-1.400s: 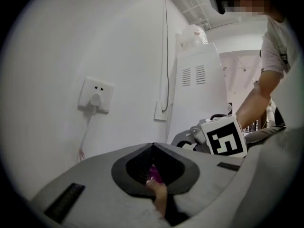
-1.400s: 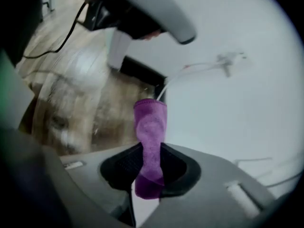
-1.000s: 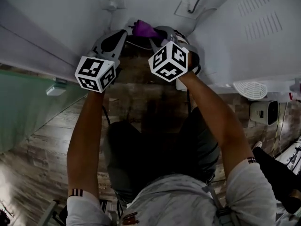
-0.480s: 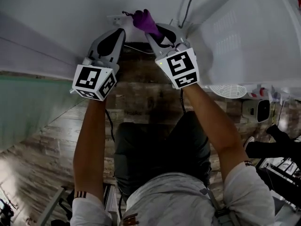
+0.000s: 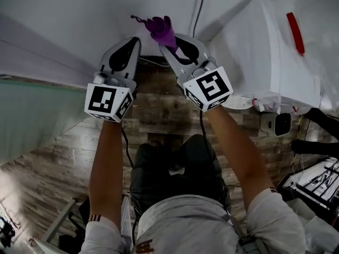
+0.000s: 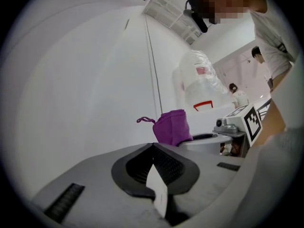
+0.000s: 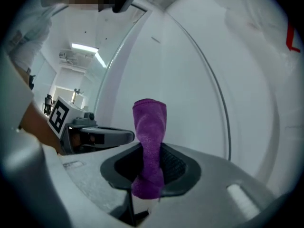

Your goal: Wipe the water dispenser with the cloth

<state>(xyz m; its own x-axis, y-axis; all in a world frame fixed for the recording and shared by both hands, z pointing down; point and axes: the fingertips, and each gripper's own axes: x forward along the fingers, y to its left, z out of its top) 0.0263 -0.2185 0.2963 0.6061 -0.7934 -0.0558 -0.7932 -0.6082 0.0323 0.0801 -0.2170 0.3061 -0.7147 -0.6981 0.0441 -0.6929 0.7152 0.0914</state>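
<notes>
Right fingers [image 7: 178, 167]: closed on the purple cloth [image 7: 150, 127], pinched near its lower end; the rest stands up past the tips as a rolled tongue, presumably so that a free pad of fabric meets the surface ahead of the plastic.

Right gripper [image 5: 170, 45]: raised at arm's length, tips pointing far; marker cube [image 5: 208, 89] on its near end; in the head view the cloth [image 5: 160, 28] shows against the white wall [image 5: 79, 25], just left of a cable [image 5: 198, 9], with a loose thread trailing left.

Left fingers [image 6: 171, 167]: pressed together with nothing between them; judged to be idle.

Left gripper [image 5: 130, 44]: held just beside the right one and level with it, its cube [image 5: 107, 102] near; apparently carried along rather than put to work.

Water dispenser [image 5: 254, 52]: white cabinet to the right of both grippers, a bottle with a red handle [image 5: 295, 33] on top; the left gripper view shows that bottle [image 6: 202, 87] beyond the cloth.

Cloth to dispenser: near, with no contact visible; wiping judged not yet begun, the next move being a swing right onto the white panel.

Wooden floor [image 5: 53, 163]: far below, under the person's arms.
</notes>
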